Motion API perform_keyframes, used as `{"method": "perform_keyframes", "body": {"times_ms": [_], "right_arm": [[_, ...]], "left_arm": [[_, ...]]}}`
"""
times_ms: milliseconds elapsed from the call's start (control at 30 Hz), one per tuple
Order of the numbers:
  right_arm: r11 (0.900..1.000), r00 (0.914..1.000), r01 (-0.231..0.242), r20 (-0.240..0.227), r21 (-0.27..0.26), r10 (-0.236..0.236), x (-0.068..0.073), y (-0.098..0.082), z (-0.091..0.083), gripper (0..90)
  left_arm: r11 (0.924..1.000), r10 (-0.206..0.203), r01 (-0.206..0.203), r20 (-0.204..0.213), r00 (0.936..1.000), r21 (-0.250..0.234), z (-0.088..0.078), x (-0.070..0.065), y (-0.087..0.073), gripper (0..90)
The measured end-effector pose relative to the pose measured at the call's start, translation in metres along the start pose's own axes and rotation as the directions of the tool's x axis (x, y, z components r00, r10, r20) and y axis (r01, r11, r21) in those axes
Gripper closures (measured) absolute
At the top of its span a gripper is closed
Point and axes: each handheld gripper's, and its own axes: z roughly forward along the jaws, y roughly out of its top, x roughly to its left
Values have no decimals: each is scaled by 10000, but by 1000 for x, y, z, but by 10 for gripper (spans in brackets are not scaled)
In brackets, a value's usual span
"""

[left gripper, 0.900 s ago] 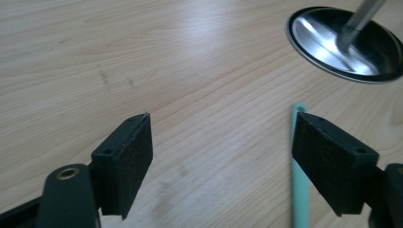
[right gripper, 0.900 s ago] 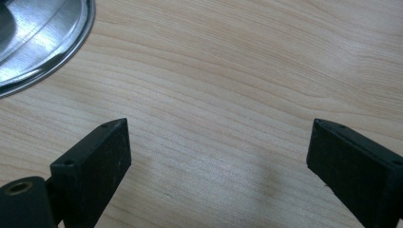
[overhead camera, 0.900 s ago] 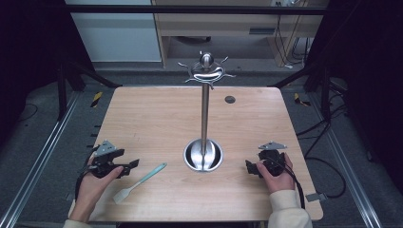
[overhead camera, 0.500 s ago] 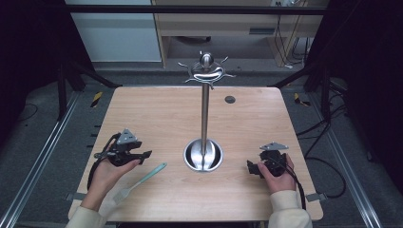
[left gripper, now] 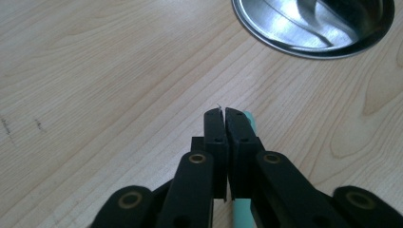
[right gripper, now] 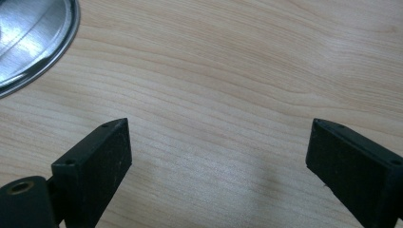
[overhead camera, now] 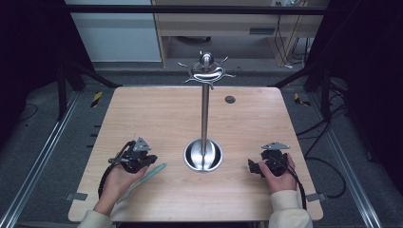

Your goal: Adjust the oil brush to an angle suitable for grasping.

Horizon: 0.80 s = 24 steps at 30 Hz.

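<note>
A pale teal utensil lies flat on the wooden table, left of the steel stand's round base. My left gripper hovers right over the utensil with its jaws shut together. In the left gripper view the jaws touch each other, and the teal handle shows beside and beneath them, not between the pads. My right gripper rests near the table's right front, pointing at the base. Its jaws stand wide open over bare wood.
A tall steel pole rises from the base to a ring of hooks at the top. A small dark disc sits near the back edge. The base's rim shows in both gripper views.
My left hand and gripper have moved right, from beside the utensil's left end to over it. The utensil and the right gripper have kept still.
</note>
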Motion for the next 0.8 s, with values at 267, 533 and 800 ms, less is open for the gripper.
{"method": "perform_keyframes", "body": {"times_ms": [267,533,800], "right_arm": [[10000,10000,52,-20,-10,-52,0,0,0,85],[10000,10000,13,-34,8,-13,0,0,0,85],[10000,10000,65,-44,17,-65,-1,0,-1,85]], "left_arm": [[9980,4,-10,93,10000,626,15,-2,-6,900],[9951,121,-144,235,9997,975,21,-1,-8,900],[9937,218,-257,371,9991,1088,22,-3,-8,900]]}}
